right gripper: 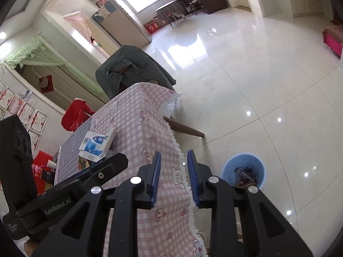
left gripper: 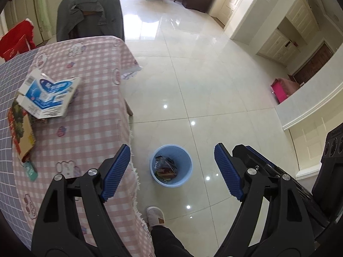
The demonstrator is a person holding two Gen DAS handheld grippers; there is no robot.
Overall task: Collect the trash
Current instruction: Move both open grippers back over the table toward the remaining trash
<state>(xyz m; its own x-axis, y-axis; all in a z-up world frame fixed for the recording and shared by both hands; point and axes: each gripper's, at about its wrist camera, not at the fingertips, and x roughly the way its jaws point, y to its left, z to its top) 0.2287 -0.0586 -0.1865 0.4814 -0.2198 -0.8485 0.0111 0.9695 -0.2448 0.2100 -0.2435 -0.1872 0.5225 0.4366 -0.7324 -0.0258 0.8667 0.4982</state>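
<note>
On the floor just off the counter's [left gripper: 90, 98] fringed edge stands a blue bin [left gripper: 170, 165] holding wrappers. A blue-and-white box [left gripper: 46, 95] lies near the counter's far side. The left claw [left gripper: 171, 171] gapes wide, empty; the right claw [right gripper: 174, 177] stands slightly apart, nothing between.

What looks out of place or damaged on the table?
A torn-open blue and white carton lies flattened on the pink checked tablecloth, partly over another opened cardboard box with its flaps loose. Both look like trash.
</note>
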